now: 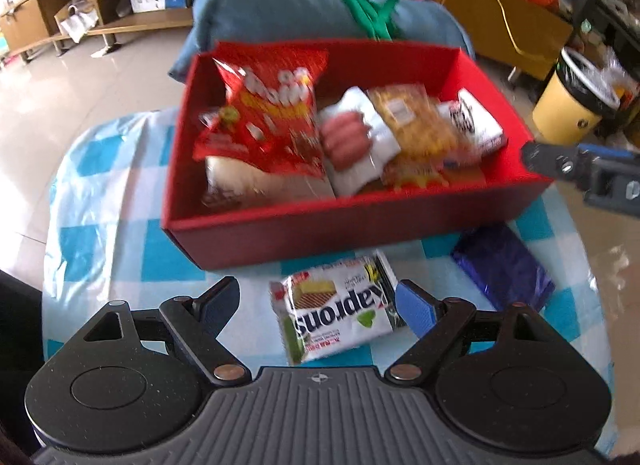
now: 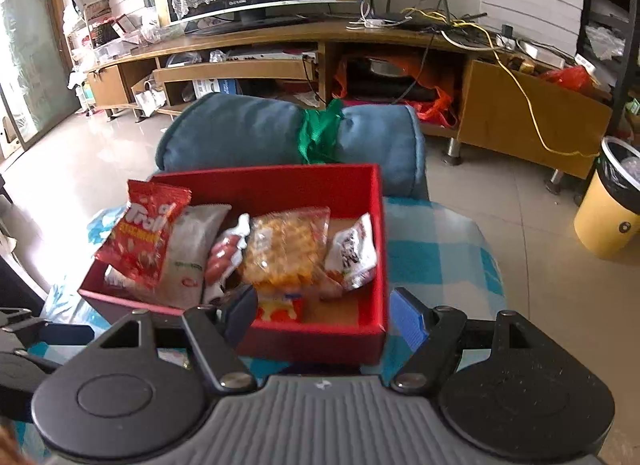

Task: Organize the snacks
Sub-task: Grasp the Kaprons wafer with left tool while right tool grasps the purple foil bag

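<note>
A small table (image 1: 104, 201) covered with a blue-and-white checked cloth fills the middle of both views. A red box (image 1: 352, 225) sits on it toward the upper centre of the left wrist view. Just below the box, at lower centre, lies a white wafer packet (image 1: 340, 317). A dark blue packet (image 1: 504, 265) lies to the right, near the box's lower right corner.

Matt red box (image 1: 320, 233); glossy wafer packet (image 1: 340, 313); glossy tablecloth (image 1: 120, 233).

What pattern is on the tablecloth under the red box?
Blue and white checks on the tablecloth; clearest in the left wrist view.
</note>
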A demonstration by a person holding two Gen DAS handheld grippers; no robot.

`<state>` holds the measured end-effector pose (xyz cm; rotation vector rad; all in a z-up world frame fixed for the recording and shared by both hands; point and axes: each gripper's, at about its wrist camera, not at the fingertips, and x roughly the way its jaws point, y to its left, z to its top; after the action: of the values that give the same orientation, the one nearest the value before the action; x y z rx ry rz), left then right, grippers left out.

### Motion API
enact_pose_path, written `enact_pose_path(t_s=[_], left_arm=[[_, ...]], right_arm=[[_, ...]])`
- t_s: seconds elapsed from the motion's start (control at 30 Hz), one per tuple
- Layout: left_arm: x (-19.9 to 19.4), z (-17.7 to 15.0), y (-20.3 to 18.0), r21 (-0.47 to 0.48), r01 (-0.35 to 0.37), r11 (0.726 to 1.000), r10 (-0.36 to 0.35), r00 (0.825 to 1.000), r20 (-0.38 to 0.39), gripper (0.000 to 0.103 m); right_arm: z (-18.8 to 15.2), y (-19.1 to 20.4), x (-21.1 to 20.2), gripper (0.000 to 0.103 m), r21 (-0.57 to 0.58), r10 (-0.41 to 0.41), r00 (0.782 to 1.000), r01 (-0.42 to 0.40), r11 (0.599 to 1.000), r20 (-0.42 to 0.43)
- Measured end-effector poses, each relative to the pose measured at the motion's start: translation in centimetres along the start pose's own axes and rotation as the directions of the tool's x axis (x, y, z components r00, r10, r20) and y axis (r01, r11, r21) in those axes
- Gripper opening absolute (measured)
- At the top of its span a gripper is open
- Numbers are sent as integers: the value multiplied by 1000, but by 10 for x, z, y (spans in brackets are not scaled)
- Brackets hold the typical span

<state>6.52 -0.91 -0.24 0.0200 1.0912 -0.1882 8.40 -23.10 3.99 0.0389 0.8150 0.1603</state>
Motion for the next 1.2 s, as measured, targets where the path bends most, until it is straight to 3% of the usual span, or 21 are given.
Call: enact_pose_path(t_s=[0.2,0.6,1.13,1.2], left_arm=[[14,2,-10,2,13,1000,-13,1000,-18,89],[35,-3,-24,29,-32,999,34,999,-41,89],[54,1,-24,39,-67,997,69,996,-51,97],[56,0,-19,10,-53,999,53,997,-59,98]], right_arm=[[-15,-15,2,72,2,-5,999,5,1000,-47],[-34,-15,19,72,-36,13,992,-18,999,-126],[-49,-18,55,73,-67,38,976,-53,996,-216],[-48,-19,58,80,-63,47,976,-62,996,-214]])
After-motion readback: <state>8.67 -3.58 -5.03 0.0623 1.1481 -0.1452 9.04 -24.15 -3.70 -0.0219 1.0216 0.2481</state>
